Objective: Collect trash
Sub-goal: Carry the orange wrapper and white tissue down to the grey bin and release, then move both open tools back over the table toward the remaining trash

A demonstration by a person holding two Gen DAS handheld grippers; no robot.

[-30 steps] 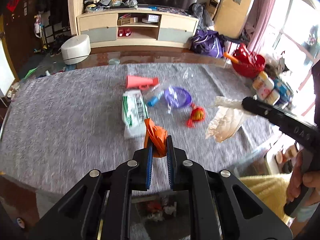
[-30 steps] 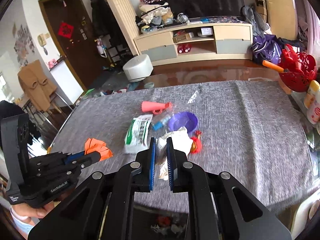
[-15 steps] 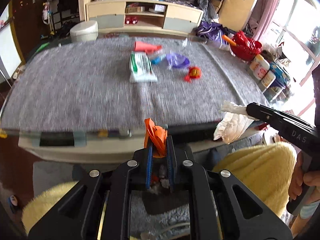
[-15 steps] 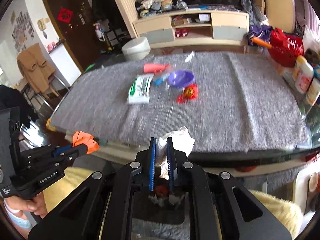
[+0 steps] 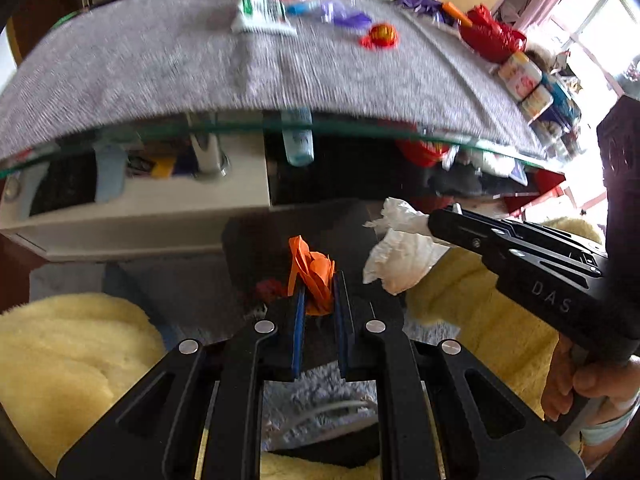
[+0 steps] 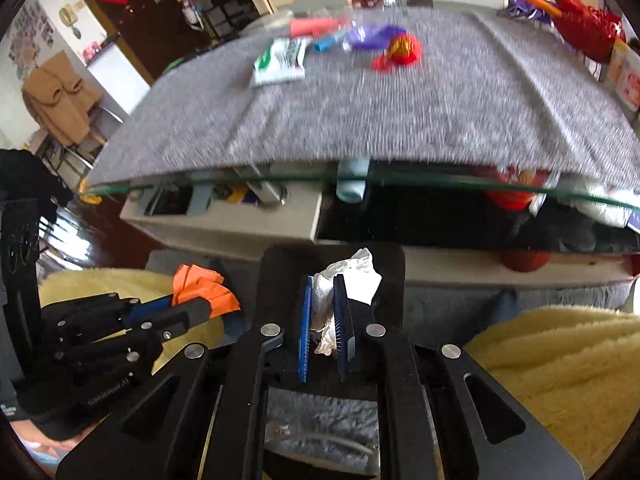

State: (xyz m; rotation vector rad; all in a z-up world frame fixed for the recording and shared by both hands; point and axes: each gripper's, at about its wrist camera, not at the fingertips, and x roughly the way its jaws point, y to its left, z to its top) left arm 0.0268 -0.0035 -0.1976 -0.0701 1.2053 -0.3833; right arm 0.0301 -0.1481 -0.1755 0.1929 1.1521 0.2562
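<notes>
Left gripper point(image 5: 320, 292): jaws nearly closed, blue ribbed pads pinching a crumpled orange paper scrap point(image 5: 314, 276), which sticks up above the tips in creased folds. Right gripper point(image 6: 324, 300): same narrow gap, clamped on a wad of white tissue point(image 6: 344, 280), soft and wrinkled, bulging out to the right of the pads. Both point steeply down, side by side, over a dark bin point(image 6: 276, 272) w/ a squarish black rim; a bit of red stuff shows inside, too dim to tell what. Neither piece touches the bin. Fluffy yellow fabric point(image 6: 560, 360) on both sides. A hand point(image 5: 584, 384) grips the right tool's handle. Behind: glass-edged table w/ a coarse gray cloth point(image 6: 400, 112), blurred. Left on it, well apart from the grippers: flat white-green packet point(image 6: 280, 60), red-gold wrapper point(image 6: 400, 52), purple plastic piece point(image 6: 368, 34), red cone-shaped thing point(image 6: 312, 26).
</notes>
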